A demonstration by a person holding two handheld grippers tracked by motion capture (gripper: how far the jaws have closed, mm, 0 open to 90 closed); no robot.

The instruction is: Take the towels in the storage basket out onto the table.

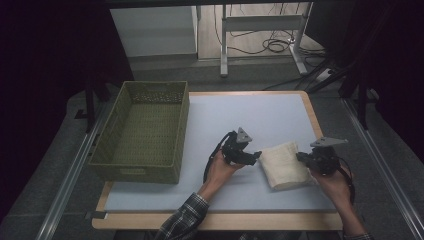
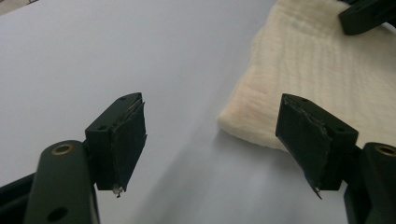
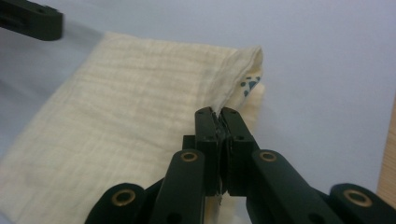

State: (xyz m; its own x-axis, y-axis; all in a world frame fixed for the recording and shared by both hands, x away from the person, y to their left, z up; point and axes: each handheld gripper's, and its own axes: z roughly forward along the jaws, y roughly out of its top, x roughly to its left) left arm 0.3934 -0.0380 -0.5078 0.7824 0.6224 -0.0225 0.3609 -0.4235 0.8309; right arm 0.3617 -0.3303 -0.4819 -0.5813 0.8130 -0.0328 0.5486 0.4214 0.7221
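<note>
Cream cloth (image 1: 286,165) folded on the mat (image 1: 240,120), right of the basket (image 1: 145,131).
Right gripper (image 3: 219,116) is pinched tight on the cloth's edge; left gripper (image 2: 210,140) gapes wide, holding nothing, just beside the near corner. Looks like mid-grasp for a fold or lift. Next: left needs to slide onto the corner and close before both lift.

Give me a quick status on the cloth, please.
Right claw shut on cloth edge. Left claw open beside it. Basket clear.
</note>
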